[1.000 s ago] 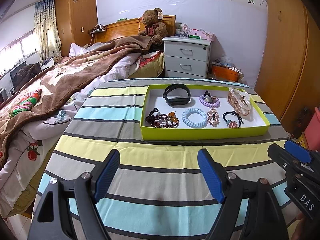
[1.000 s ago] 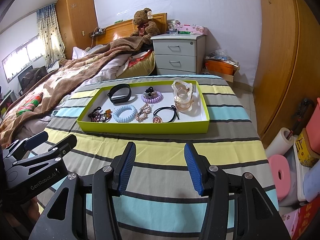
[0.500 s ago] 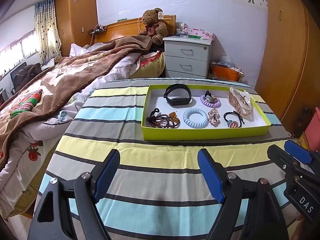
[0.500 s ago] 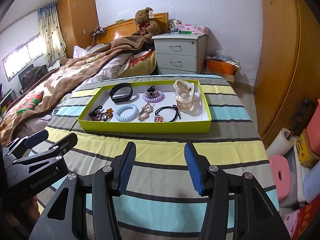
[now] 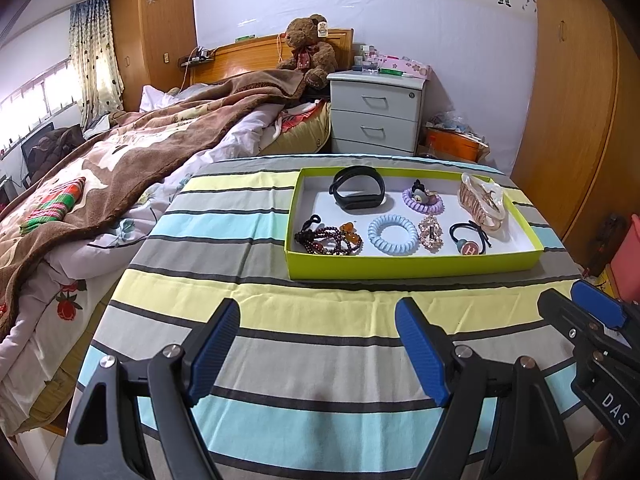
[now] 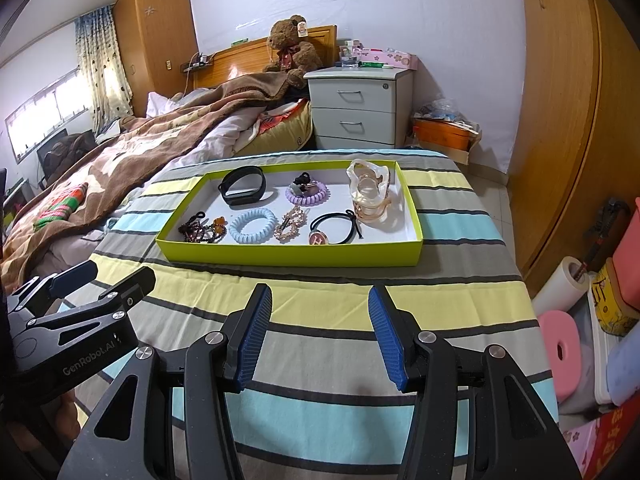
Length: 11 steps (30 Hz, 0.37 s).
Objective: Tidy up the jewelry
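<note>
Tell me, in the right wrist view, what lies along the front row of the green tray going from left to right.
In the green tray, front row, left to right: dark bead bracelet → light blue spiral hair tie → sparkly hair clip → black hair tie with an H charm.

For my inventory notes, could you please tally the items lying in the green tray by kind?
In the green tray:
Black wristband: 1
Spiral coil hair ties, purple and light blue: 2
Black elastic hair tie with H charm: 1
Dark beaded bracelet: 1
Rhinestone hair clip: 1
Translucent claw clip: 1
Total: 7
</note>
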Motion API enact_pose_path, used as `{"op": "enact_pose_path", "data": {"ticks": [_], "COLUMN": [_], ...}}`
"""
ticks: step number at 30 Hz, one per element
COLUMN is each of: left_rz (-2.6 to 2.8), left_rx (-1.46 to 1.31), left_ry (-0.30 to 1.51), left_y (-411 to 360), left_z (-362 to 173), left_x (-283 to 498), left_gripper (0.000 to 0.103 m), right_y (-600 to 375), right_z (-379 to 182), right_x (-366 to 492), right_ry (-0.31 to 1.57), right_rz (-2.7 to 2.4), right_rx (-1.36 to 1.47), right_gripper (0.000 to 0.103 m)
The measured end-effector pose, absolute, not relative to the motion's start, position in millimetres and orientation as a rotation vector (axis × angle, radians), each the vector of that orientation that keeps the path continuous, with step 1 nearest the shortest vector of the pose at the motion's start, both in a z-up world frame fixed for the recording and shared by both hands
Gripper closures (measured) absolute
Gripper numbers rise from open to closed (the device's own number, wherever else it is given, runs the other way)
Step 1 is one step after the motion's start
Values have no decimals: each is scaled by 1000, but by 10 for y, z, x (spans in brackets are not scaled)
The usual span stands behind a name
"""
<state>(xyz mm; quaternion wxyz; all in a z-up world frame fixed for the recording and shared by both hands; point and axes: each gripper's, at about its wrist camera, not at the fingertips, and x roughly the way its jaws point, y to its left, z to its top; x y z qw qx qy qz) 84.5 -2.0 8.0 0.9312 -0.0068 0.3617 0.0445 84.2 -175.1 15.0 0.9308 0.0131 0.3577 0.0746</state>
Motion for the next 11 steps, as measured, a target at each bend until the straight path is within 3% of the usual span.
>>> {"op": "enact_pose_path", "data": {"ticks": [11], "left_rz": [88], "left_rx": [-18], "left_ry": [756], "left_y": [-27], "left_z": [55], "left_x": [866], "left_gripper": [21], "right_y": [-1751], "right_z": [151], "right_x": [841], "right_ry": [732], "right_rz": [152], "right_rx": [28], "right_gripper": [52]}}
